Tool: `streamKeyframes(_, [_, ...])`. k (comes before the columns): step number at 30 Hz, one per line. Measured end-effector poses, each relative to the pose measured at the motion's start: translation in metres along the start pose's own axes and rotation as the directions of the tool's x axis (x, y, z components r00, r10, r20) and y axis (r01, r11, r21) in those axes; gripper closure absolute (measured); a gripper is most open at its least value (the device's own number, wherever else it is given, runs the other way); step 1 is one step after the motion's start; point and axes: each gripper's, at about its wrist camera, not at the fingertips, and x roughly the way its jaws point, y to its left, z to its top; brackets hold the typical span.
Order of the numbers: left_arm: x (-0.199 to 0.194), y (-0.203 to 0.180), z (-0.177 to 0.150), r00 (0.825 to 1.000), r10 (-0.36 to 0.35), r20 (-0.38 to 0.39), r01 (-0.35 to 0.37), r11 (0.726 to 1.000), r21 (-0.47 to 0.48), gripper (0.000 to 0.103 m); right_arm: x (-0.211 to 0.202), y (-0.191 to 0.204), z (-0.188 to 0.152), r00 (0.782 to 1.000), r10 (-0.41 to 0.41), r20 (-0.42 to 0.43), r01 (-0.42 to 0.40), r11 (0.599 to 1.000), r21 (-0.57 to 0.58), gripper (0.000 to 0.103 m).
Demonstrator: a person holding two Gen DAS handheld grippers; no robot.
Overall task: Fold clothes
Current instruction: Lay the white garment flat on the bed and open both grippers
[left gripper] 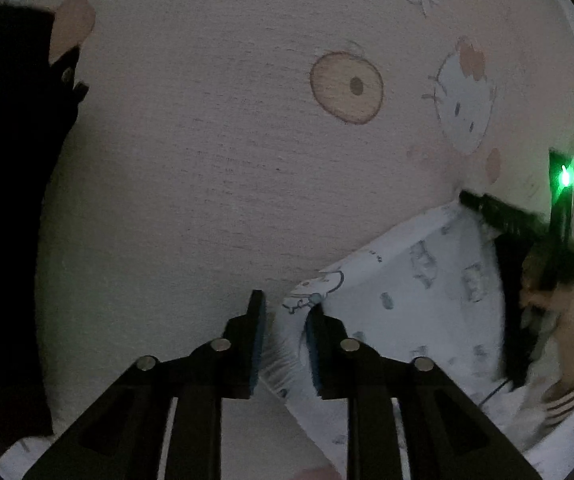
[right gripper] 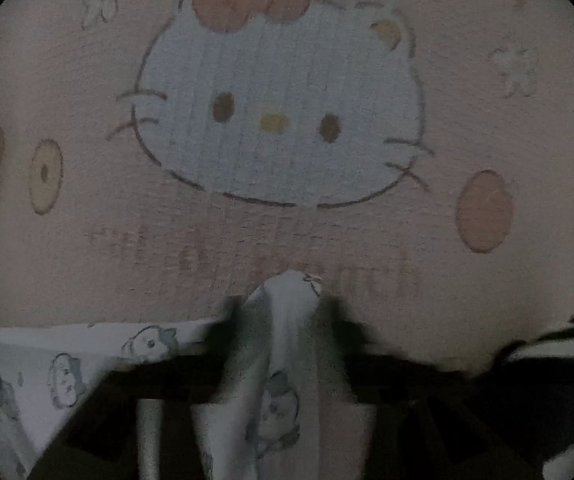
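Left wrist view: the left claw (left gripper: pixel 285 312) is seen from behind, its two black fingers set slightly apart with a fold of the white printed garment (left gripper: pixel 419 280) bunched between the blue pads (left gripper: pixel 261 344); whether the cloth is actually pinched cannot be told. The garment (white, with small grey-blue cartoon figures) is spread to the right of the claw over a pink cartoon-cat sheet (left gripper: pixel 215 152). At the right edge a green indicator light (left gripper: pixel 565 178) is lit on a dark device, which may be the other tool, and a hand (left gripper: pixel 543 300) is dimly visible just below it. A dark cloth (left gripper: pixel 11 160) occupies the left margin.

Right wrist view: the right claw (right gripper: pixel 287 312) is pressed together on a raised peak of the same garment (right gripper: pixel 287 296), which is drawn up into a point between the dark, blurred fingers. The remainder of the garment hangs down toward the lens and extends to the lower left. The sheet's large cat face (right gripper: pixel 283 108) fills the background. A black-and-white fabric (right gripper: pixel 567 344) lies at the lower right (identity unclear).
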Motion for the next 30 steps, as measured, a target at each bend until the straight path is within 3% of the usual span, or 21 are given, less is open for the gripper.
streamKeyframes(2, [-0.018,-0.001,-0.008,0.999,0.008,0.044,-0.007,1.0,-0.004,0.038,-0.02,0.001,-0.003,1.0,0.019,0.002,-0.019,1.0,0.01,0.033])
streamKeyframes(3, [-0.027,-0.003,-0.009,0.997,0.013,0.074,-0.014,1.0,0.009,0.037,-0.03,0.002,-0.004,1.0,0.029,0.003,-0.029,0.999,0.015,0.033])
streamKeyframes(4, [-0.035,-0.006,-0.009,0.995,0.018,0.103,-0.02,1.0,0.021,0.037,-0.04,0.003,-0.006,0.999,0.038,0.005,-0.038,0.999,0.019,0.033])
streamKeyframes(10, [-0.07,-0.037,-0.025,0.998,0.01,0.056,-0.02,0.982,0.19,0.037,-0.106,0.012,-0.031,0.999,0.03,0.022,-0.03,1.0,0.004,0.033])
streamKeyframes(16, [-0.119,-0.065,-0.052,0.994,0.003,0.106,-0.041,0.93,0.365,0.037,-0.145,0.004,-0.081,1.0,-0.024,0.01,0.023,0.999,0.044,0.033])
streamKeyframes(26, [-0.165,-0.094,-0.08,0.989,-0.06,0.135,-0.002,0.909,0.418,0.037,-0.238,-0.014,-0.168,0.998,0.024,0.064,-0.042,0.952,0.303,0.029])
streamKeyframes(30, [-0.17,-0.113,-0.086,0.993,-0.095,0.076,0.052,0.895,0.443,0.037,-0.258,-0.011,-0.199,0.996,0.04,0.078,-0.065,0.934,0.35,0.029])
